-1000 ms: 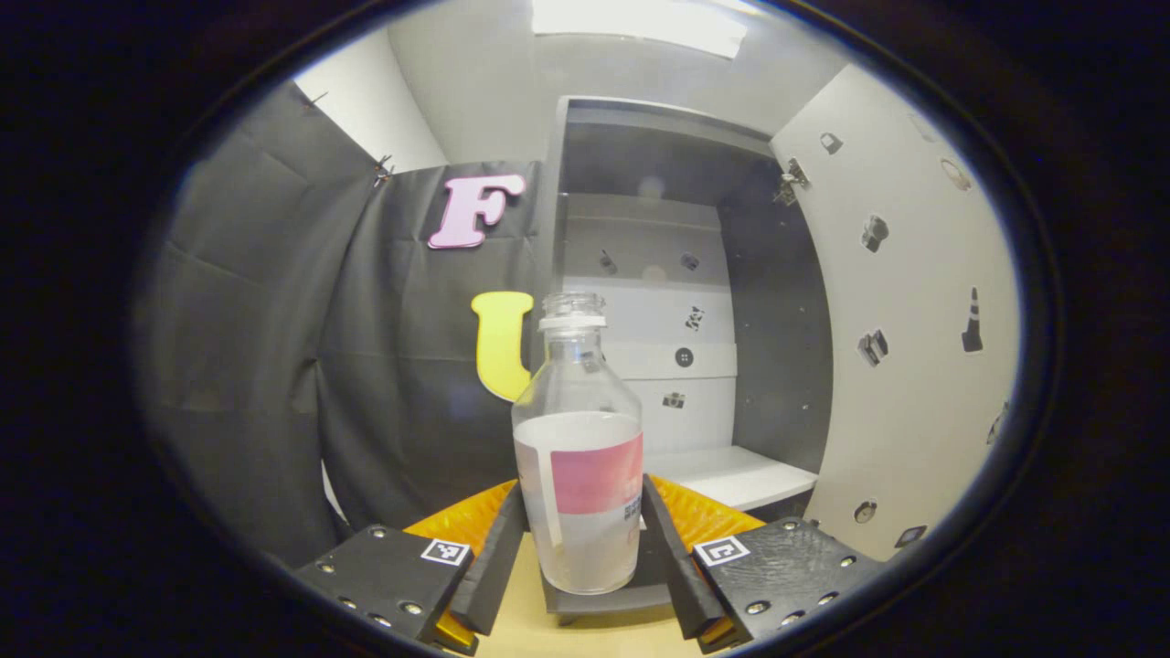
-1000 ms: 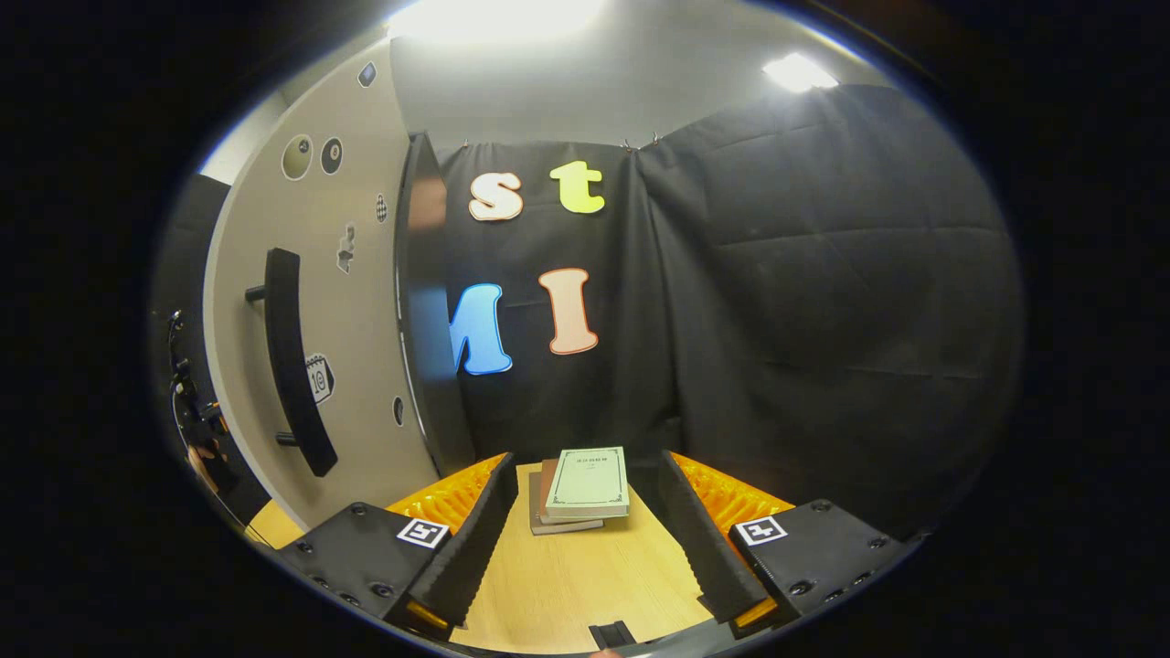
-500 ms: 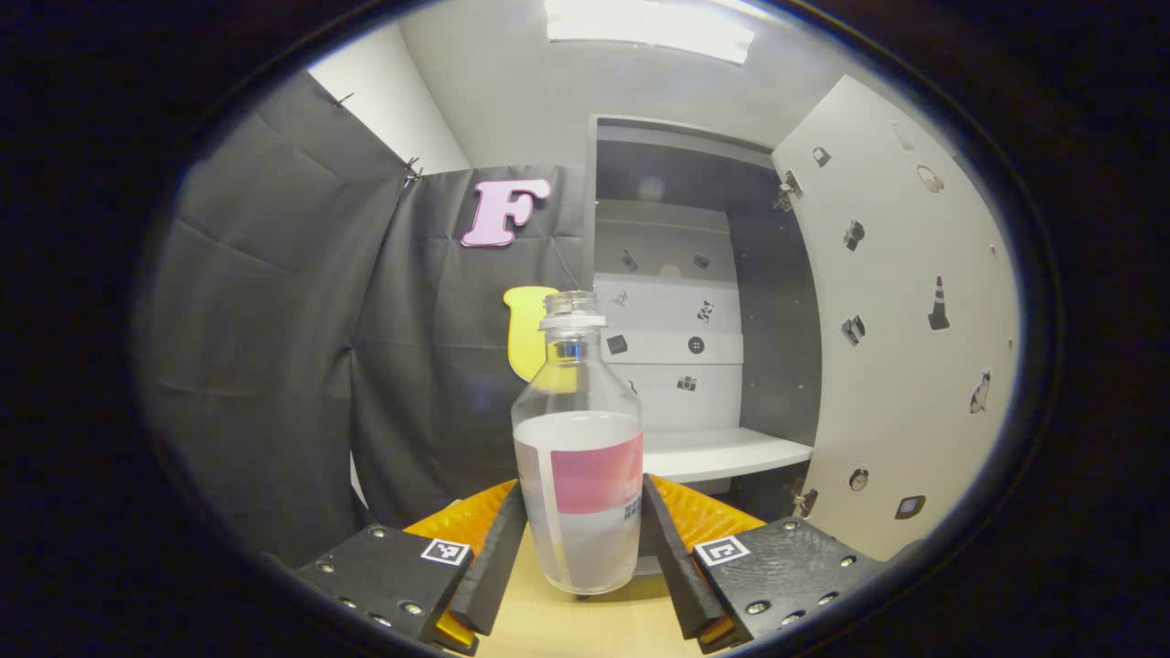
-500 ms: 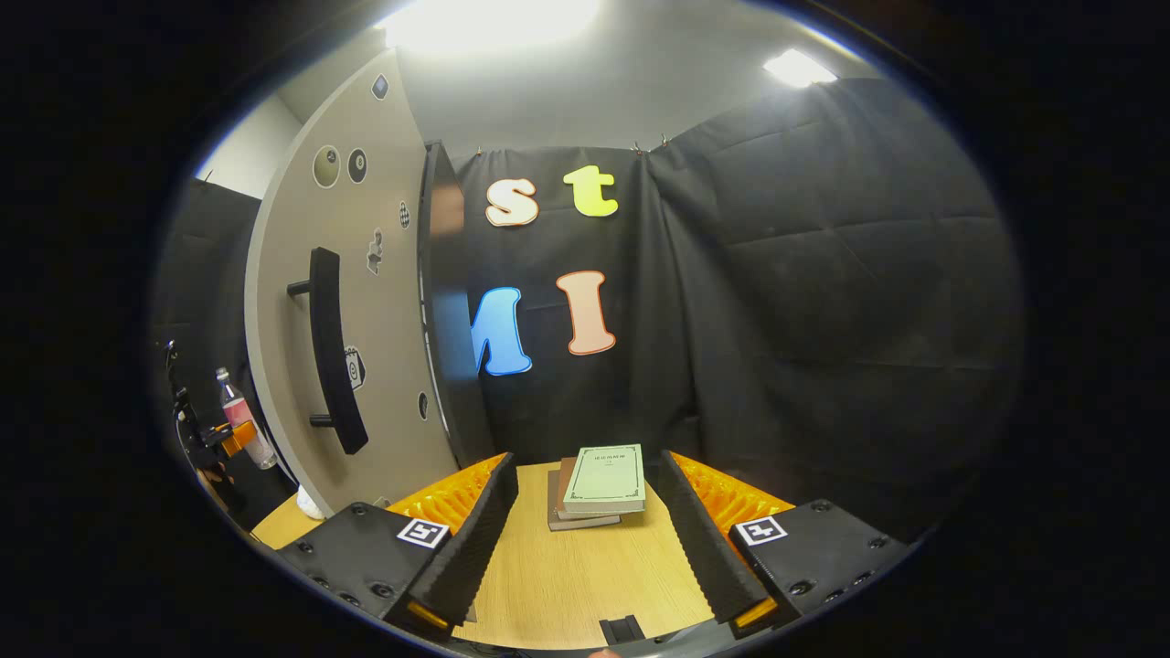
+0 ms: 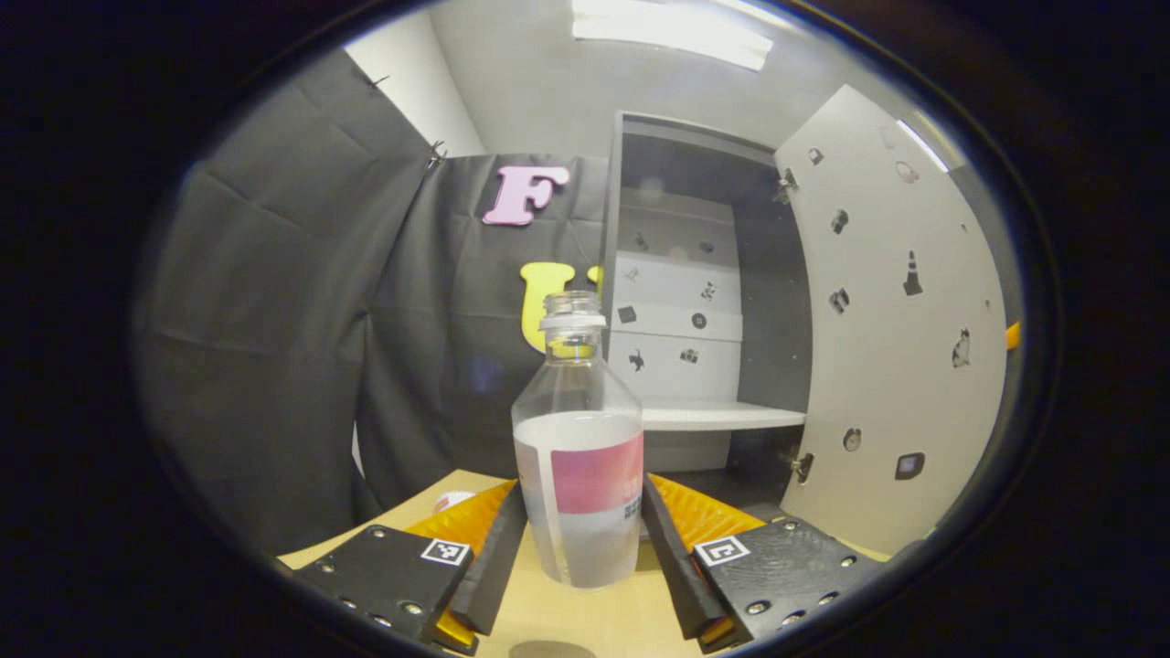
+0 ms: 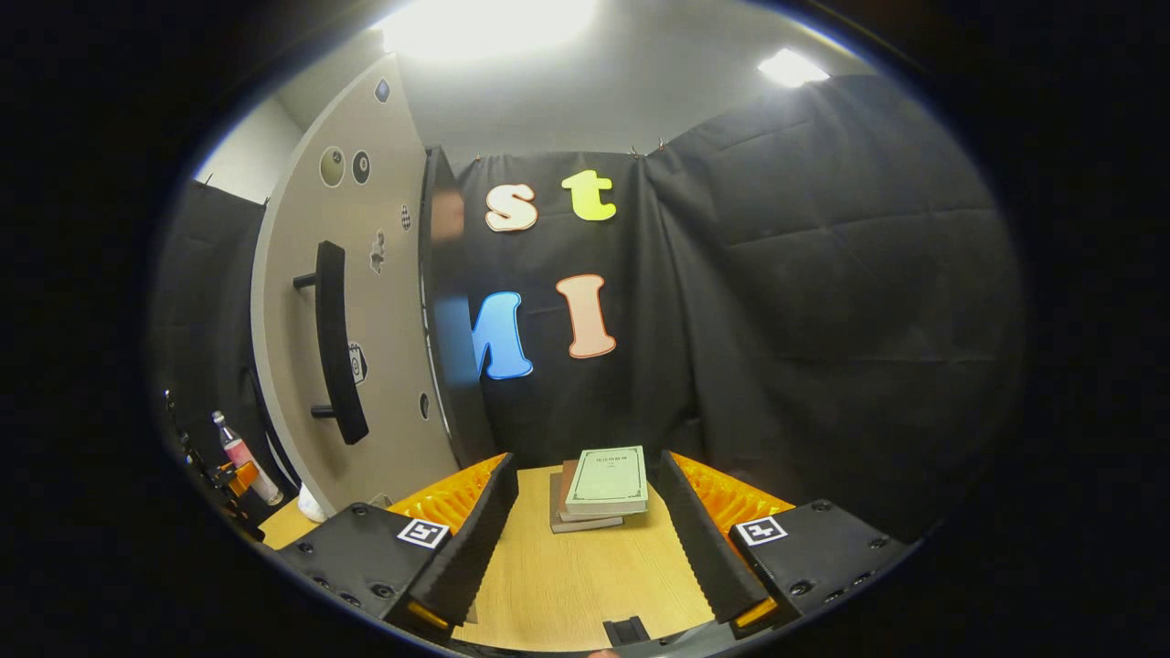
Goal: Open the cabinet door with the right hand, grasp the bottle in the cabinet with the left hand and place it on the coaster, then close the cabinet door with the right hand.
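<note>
Behind everything we see the booth's black cloth wall and, at 1 o'clock in the left gripper view, the open cabinet with its white shelf, which sat closer and lower half a second ago; since then we have drawn back from it, and more of the wooden table now shows beneath. We hold the left gripper clamped on the clear bottle, both fingers pressing its labelled lower body, upright and lifted clear of the table. At 8 o'clock a pale round thing has come into sight on the table, possibly the coaster, though we cannot tell. The cabinet door stands swung wide at 3 o'clock. From the right gripper view we get the door's outer face with its black bar handle at 9 o'clock, and a stack of books on the table at 6 o'clock; the bottle appears small at 8 o'clock. The right gripper has its fingers spread apart, gripping nothing.
</note>
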Tool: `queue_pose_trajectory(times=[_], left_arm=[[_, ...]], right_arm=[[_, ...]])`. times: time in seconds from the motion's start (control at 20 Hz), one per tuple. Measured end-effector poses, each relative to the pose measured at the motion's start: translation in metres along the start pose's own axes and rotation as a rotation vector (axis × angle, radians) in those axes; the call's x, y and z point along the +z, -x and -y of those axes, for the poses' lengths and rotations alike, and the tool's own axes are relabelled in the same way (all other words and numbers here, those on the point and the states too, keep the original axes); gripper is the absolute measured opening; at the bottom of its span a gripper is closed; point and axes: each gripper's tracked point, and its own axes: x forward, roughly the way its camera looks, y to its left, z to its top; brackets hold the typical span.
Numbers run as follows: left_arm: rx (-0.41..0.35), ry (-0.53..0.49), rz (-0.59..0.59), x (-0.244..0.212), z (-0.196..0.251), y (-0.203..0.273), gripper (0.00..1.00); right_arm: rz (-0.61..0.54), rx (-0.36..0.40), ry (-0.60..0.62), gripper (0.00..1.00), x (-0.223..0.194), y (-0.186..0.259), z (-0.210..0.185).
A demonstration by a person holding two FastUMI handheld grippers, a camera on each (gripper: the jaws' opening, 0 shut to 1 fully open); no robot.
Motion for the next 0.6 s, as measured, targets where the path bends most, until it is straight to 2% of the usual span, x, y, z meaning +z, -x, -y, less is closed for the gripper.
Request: queue_pose_trajectory(times=[0.4,0.45,0.6], left_arm=[[0.053,0.039,-0.092,-0.084,-0.022,0.014,0.72],[0.061,0.035,-0.11,-0.097,-0.024,0.016,0.72],[0.079,0.022,-0.155,-0.126,-0.03,0.022,0.74]], right_arm=[[-0.017,-0.026,0.032,0.92,-0.015,0.004,0.001],[-0.019,-0.029,0.033,0.98,-0.016,0.002,0.001],[-0.031,-0.03,0.037,0.98,-0.019,-0.001,0.0]])
